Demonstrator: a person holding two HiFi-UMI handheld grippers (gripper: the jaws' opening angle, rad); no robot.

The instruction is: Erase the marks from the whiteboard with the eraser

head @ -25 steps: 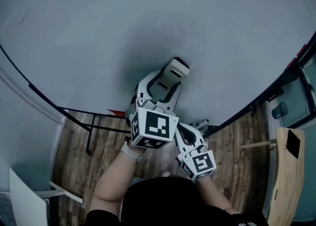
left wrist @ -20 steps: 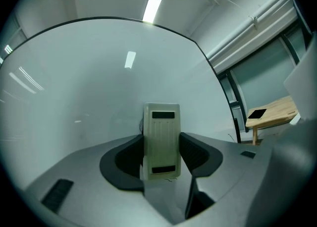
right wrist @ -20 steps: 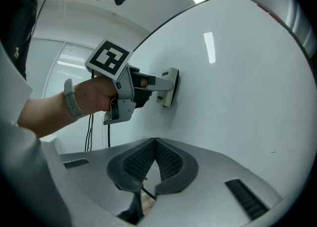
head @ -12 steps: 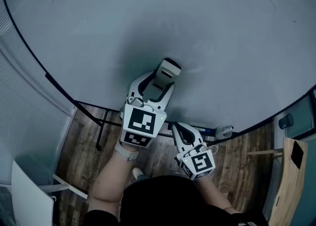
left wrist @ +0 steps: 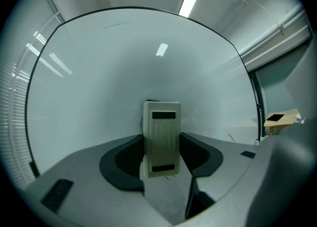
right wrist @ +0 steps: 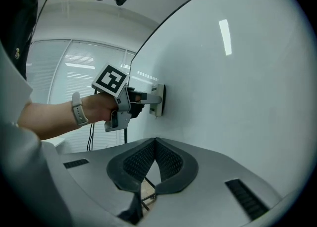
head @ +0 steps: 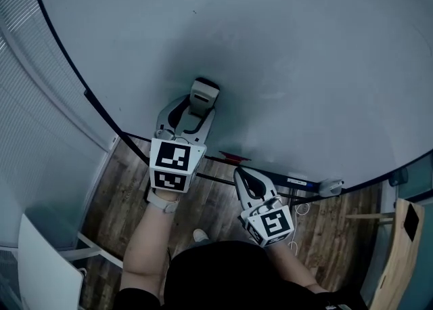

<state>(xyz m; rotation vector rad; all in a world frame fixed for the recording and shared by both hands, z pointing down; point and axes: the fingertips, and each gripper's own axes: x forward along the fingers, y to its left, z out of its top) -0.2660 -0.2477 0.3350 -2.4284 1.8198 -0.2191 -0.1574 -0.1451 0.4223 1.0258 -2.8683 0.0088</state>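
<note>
The whiteboard (head: 284, 45) fills most of the head view. A beige eraser (head: 203, 93) is pressed flat against its lower left part, and my left gripper (head: 197, 104) is shut on it. In the left gripper view the eraser (left wrist: 161, 137) stands upright between the dark jaws, and a faint line (left wrist: 118, 24) shows high on the board (left wrist: 99, 82). My right gripper (head: 246, 179) hangs below the board's bottom edge, shut and empty, its jaws meeting at the tips (right wrist: 155, 142). The right gripper view shows the left gripper (right wrist: 130, 101) holding the eraser (right wrist: 159, 100) on the board.
A tray along the board's bottom edge carries markers (head: 298, 182) and a red item (head: 233, 158). Black stand legs (head: 132, 166) reach the wooden floor. Window blinds (head: 34, 85) are at the left, a white chair (head: 40, 264) at the bottom left, and a wooden stool (head: 400, 234) at the right.
My left gripper has slid the eraser leftward across the board, nearer its left edge. The right gripper has stayed low and shut.
</note>
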